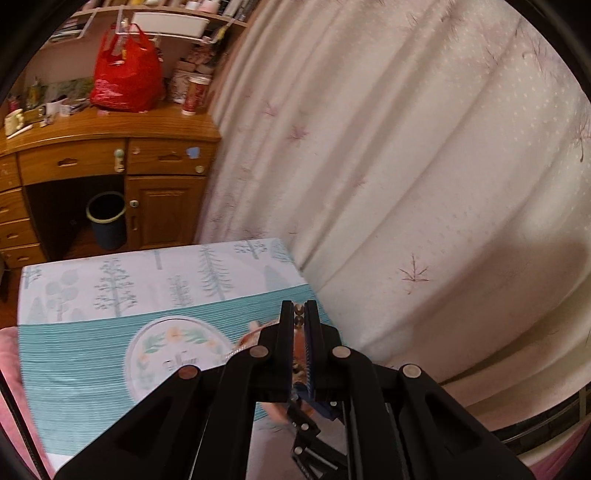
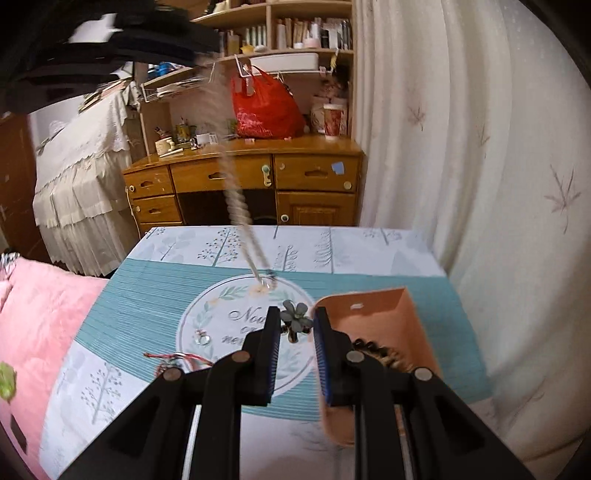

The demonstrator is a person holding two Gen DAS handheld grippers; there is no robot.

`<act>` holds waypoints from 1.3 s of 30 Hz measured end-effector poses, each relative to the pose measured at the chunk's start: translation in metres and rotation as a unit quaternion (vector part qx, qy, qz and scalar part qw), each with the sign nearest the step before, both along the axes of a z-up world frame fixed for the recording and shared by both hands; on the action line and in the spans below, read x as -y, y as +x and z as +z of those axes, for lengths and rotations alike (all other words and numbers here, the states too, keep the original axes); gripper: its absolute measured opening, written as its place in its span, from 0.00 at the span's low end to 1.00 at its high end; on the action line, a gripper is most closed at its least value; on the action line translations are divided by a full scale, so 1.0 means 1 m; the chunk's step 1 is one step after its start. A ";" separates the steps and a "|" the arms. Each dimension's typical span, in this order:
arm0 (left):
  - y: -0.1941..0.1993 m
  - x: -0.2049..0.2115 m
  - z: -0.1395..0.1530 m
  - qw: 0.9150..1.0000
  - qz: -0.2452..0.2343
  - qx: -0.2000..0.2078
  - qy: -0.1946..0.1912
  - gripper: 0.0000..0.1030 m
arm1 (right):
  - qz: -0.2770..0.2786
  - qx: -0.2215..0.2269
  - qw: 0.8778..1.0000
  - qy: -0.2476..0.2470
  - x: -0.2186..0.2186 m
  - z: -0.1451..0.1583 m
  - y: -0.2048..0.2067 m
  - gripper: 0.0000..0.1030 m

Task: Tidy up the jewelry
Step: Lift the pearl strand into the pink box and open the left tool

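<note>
Only partial script is legible to me: "Nou" on the top line of the round emblem point(image 2: 236, 325) printed on the teal box lid point(image 2: 147, 306), with "ne" starting a lower line. My right fingers cover the remainder. From my left wrist view the emblem lettering is too blurred to read.

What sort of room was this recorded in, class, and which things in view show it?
Probably a bedroom. A wooden desk with cluttered shelves stands beside a long curtain, and a pink quilt lies next to the patterned box that holds the jewelry.
</note>
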State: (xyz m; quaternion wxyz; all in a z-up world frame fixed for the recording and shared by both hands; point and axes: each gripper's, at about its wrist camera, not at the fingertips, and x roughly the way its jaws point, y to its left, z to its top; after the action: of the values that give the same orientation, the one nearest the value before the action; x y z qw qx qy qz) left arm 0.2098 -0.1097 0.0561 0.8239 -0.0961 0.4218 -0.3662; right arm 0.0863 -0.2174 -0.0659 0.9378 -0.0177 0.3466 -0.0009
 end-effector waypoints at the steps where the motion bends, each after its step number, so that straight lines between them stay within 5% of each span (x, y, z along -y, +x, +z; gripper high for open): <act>1: 0.001 0.009 -0.003 1.000 -0.004 -0.004 -0.002 0.03 | 0.003 0.001 1.000 -0.004 0.003 0.000 0.000 0.17; 10: -0.002 0.086 -0.056 0.999 -0.018 -0.047 0.020 0.03 | 0.019 -0.017 0.999 -0.020 0.055 -0.016 -0.009 0.17; 13: -0.001 0.100 -0.078 0.996 -0.004 -0.069 0.054 0.05 | 0.018 -0.029 0.999 -0.014 0.069 -0.026 -0.013 0.18; 17: 0.007 0.114 -0.100 0.989 0.016 -0.102 0.102 0.25 | 0.004 -0.076 0.996 0.042 0.091 -0.045 -0.011 0.36; 23: 0.014 0.108 -0.110 0.987 0.033 -0.116 0.107 0.41 | 0.001 -0.084 0.994 0.072 0.107 -0.052 -0.013 0.36; 29: 0.016 0.079 -0.110 0.985 0.069 -0.081 0.136 0.52 | -0.011 -0.094 0.991 0.096 0.108 -0.056 -0.010 0.49; 35: 0.023 0.033 -0.104 0.981 0.114 -0.026 0.155 0.52 | -0.042 -0.110 0.969 0.219 0.114 -0.058 0.001 0.50; 39: 0.026 -0.001 -0.107 0.962 0.156 0.012 0.223 0.52 | -0.076 -0.108 0.958 0.255 0.109 -0.056 0.009 0.50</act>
State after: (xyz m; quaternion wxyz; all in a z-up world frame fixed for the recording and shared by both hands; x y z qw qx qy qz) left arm 0.2355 -0.1092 -0.0508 0.8763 0.0299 0.4628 -0.1304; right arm 0.0957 -0.3261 -0.1215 0.8654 0.2485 0.4348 0.0184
